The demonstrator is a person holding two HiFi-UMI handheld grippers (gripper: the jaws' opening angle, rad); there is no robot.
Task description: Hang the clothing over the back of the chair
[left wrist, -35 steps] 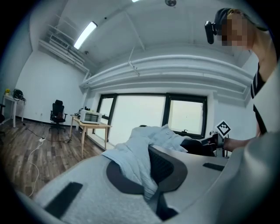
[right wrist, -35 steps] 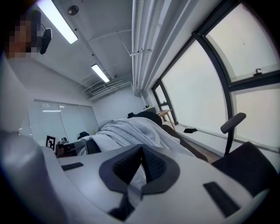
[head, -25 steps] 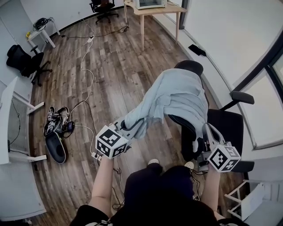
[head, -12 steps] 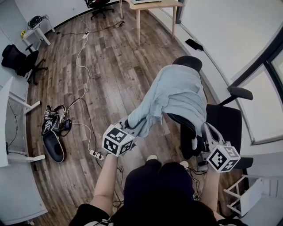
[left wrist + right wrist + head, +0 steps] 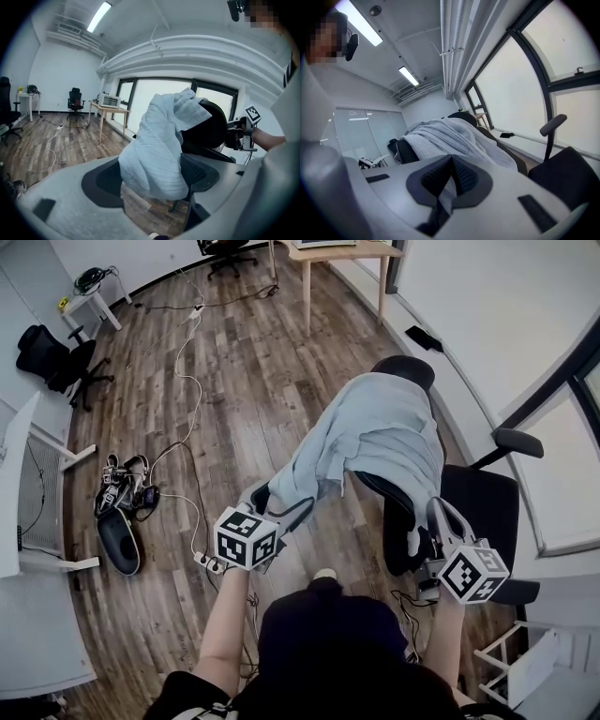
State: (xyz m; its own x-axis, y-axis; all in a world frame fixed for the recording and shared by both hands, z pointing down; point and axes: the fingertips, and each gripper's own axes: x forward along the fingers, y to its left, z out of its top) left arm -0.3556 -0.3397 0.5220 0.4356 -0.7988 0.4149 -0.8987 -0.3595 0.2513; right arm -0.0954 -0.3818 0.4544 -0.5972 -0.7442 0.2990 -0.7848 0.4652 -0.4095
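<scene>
Pale blue clothing [image 5: 384, 427] drapes over the back of the black chair [image 5: 478, 512].

The person wears dark clothes [image 5: 319, 652] with white stripes on the short sleeve [image 5: 287, 75], and the left hand-held gripper [image 5: 150, 183] and right hand-held gripper [image 5: 450, 176] are pale grey shells with black ribbed pads [image 5: 199, 172], each carrying a cube [image 5: 246, 538] of black-and-white square markers.

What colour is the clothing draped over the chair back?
The clothing is pale blue-grey with fine ribbed lines. The left gripper view shows it best.
</scene>
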